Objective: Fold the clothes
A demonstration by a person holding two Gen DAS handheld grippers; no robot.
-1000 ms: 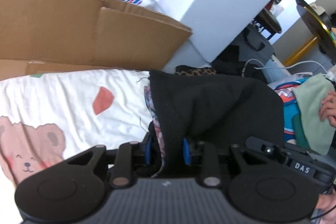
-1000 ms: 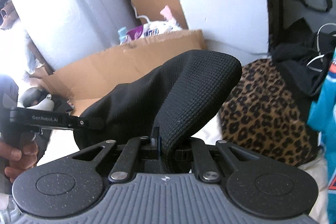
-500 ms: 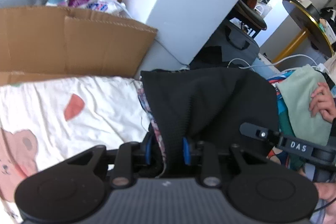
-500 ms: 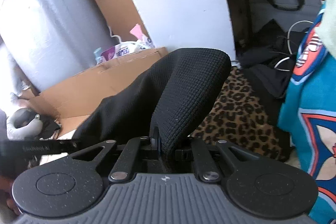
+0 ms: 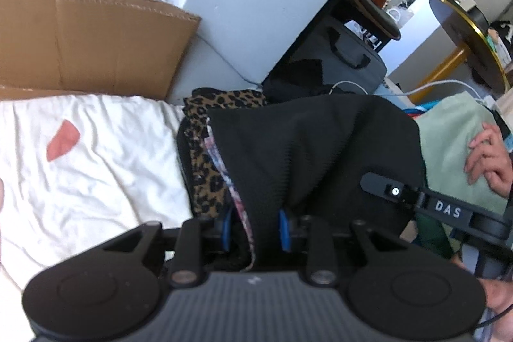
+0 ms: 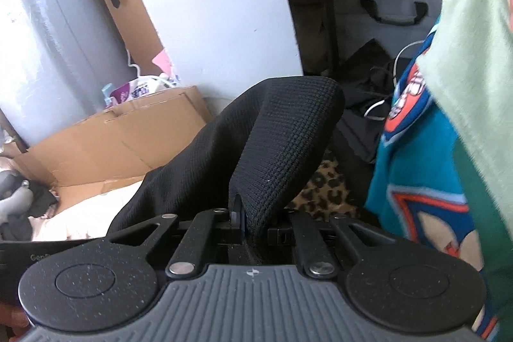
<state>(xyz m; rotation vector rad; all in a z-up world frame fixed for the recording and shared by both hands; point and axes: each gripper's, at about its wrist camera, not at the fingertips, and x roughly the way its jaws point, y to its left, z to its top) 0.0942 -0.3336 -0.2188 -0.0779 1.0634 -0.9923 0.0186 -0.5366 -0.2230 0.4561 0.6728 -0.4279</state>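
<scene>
A white bedsheet with a printed orange shape covered the work surface, with a large cardboard box standing behind it against a pale wall. To the right lay a heap of other clothes: a pale green garment with a person's bare hand resting on it, and a teal printed garment beneath it. A leopard-print garment sat at the sheet's edge. Above these, a black knit garment was held up off the surface, stretched between both tools, probably so that it could be carried clear of the pile and laid flat for folding. The left gripper had its blue-padded jaws partly closed on a thick bunch of the black fabric, together with a strip of pinkish patterned cloth that showed at the garment's edge. The right gripper had its jaws pinched nearly together on a thinner fold of the same garment, which arched up and over in front of its camera. In the left view, the right gripper's dark arm crossed the lower right corner.
</scene>
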